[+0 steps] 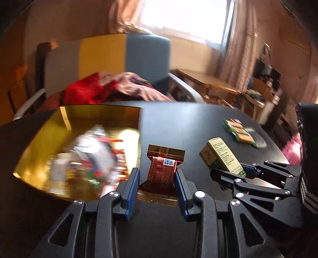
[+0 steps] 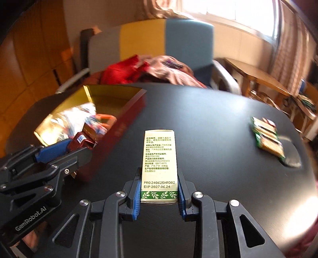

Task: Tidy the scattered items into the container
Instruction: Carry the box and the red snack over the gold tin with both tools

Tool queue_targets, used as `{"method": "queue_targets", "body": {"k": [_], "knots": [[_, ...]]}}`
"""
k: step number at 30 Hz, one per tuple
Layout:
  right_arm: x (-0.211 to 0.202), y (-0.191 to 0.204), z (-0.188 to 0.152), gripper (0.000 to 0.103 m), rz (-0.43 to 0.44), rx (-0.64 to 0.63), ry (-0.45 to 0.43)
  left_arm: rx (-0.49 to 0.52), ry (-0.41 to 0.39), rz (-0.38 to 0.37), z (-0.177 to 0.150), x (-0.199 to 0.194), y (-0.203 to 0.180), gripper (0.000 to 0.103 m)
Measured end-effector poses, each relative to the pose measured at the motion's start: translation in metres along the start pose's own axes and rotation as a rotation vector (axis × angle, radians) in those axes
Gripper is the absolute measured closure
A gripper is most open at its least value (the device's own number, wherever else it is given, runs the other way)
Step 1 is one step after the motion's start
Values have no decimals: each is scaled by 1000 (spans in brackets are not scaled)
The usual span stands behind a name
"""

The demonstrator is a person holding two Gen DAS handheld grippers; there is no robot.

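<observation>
The left gripper [image 1: 157,178] clamps a red sachet [image 1: 162,170] beside the gold box's [image 1: 65,117] near wall. The right gripper [image 2: 159,190] clamps a pale carton [image 2: 159,158] — bare black table [image 2: 208,119] stretches ahead, a green packet [image 2: 267,137] near its far-right edge.

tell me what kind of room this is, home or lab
Probably a lived-in home room: a striped armchair piled with clothes, a curtained window, and a cluttered wooden desk beyond the black table.

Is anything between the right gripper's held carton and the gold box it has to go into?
Yes. The left gripper, shut on a red packet, sits at the gold box's near wall, left of the green-and-white carton, partly across that route.
</observation>
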State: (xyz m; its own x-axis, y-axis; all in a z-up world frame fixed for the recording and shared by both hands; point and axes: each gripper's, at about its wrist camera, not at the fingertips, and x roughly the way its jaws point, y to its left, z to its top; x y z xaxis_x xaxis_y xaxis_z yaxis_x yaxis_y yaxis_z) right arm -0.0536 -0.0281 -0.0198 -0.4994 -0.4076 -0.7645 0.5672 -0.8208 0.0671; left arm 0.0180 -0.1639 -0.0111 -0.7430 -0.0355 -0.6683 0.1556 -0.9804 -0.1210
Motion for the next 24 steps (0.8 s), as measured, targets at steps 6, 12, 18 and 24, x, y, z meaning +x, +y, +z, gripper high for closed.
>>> {"method": "queue_targets", "body": {"k": [6, 12, 18, 24], "knots": [[4, 49, 31, 73, 95, -71, -45, -106, -37, 108, 12, -14, 69, 67], [31, 91, 56, 73, 166, -121, -28, -147, -38, 190, 20, -14, 120, 67], [60, 114, 74, 73, 232, -107, 10, -159, -23, 228, 23, -5, 145, 67], [82, 136, 82, 73, 271, -126, 64, -200, 26, 242, 20, 11, 162, 67]]}}
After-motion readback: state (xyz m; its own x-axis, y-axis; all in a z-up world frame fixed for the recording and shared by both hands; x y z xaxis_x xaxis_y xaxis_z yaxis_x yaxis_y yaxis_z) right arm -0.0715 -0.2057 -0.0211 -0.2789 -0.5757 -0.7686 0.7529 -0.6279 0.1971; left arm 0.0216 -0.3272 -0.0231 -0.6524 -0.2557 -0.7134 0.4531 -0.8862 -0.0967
